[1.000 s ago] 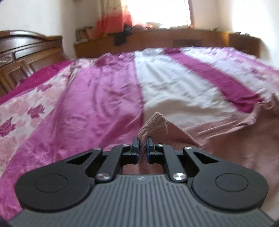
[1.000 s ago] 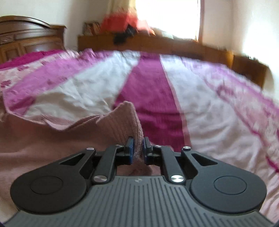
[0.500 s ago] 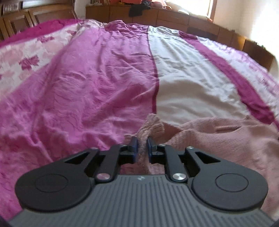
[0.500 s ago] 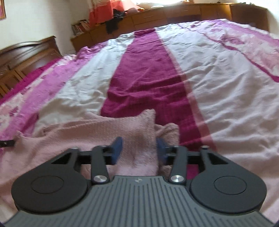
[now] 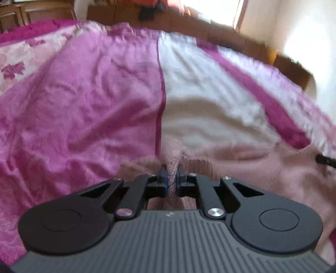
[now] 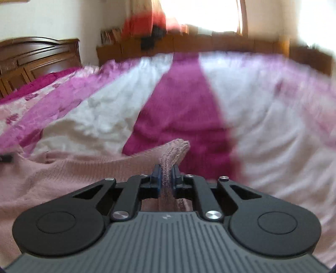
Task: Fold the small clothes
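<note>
Item: pink knitted garment [image 5: 252, 168], small, lying spread on the bed near its closer edge, over the striped bedspread [image 5: 94, 105].

Left hand-held gripper [image 5: 171, 178]: jaws drawn together, clamped on a bunched corner of the pink knitted garment; a tuft of knit stands up between the blue pads [image 5: 162, 178]. The cloth runs from this pinch off to the right.

Right hand-held gripper [image 6: 166, 177]: jaws likewise drawn together, clamped on the opposite corner of the same garment [image 6: 73, 174]; a ribbed fold pokes forward past the fingertips, lying over the dark magenta stripe. The cloth runs from this pinch off to the left.

Cross-sighting: a dark tip, seemingly of the other gripper, shows at the far right edge of the left view and at the far left edge of the right view, each at the garment's border.

Bedspread: bands of pink, white and deep magenta, with a floral panel to the left; creased.

Surroundings: carved wooden headboard [image 6: 37, 54] to the left; low wooden cabinets [image 6: 210, 44] along the far wall; bright window [image 6: 199, 14] with an orange curtain [image 6: 147, 21]. Both views are blurred.
</note>
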A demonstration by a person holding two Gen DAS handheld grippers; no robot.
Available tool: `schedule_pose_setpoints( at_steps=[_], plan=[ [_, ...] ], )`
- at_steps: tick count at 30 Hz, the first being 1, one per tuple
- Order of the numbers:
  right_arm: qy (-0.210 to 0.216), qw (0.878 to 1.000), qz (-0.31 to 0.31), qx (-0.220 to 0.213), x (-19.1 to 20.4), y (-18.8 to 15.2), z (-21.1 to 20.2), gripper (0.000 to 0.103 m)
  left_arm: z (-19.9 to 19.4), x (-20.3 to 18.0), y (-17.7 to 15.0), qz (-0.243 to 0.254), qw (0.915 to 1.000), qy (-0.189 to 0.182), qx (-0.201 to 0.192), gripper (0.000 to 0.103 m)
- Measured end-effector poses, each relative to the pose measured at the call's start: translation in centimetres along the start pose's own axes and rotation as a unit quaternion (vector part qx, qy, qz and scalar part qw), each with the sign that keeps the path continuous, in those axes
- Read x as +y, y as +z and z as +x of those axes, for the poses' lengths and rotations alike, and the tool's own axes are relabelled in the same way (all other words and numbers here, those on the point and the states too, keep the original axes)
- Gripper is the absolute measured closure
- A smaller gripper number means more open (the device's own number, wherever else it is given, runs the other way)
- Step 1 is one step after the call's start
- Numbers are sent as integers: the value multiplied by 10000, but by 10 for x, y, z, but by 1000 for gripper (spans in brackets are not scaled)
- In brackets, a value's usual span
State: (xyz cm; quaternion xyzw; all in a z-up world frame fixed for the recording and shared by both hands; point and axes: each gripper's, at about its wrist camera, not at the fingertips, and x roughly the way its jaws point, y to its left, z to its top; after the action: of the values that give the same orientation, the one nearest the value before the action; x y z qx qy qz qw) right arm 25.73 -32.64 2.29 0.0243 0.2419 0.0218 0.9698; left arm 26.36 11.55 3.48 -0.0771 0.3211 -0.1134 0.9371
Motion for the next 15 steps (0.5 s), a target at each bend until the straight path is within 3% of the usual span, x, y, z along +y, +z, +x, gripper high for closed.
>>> schedule_pose_setpoints(
  at_steps=[2,4,8,10,12,15],
  plan=[
    [-272,9993,-92,-242,-1,4,-3,93,-4,-1,6,-42,9995,140,-280,94],
    [-367,9992,-126,-81,-6,6,8,93,2,-2,11,7,9987,360,-362,94],
    [-450,9952,-408,766,-3,-4,46,92,36,1,8,12,9972,699,253,90],
    [-425,9942,-440,890,-4,-5,53,90,40,2,5,-7,9966,744,349,75],
    [-352,9952,-272,872,-10,-1,46,79,33,0,5,35,9963,807,291,66],
    [-281,9970,-3,722,-14,4,28,61,13,1,9,129,9966,802,164,63]
  ],
)
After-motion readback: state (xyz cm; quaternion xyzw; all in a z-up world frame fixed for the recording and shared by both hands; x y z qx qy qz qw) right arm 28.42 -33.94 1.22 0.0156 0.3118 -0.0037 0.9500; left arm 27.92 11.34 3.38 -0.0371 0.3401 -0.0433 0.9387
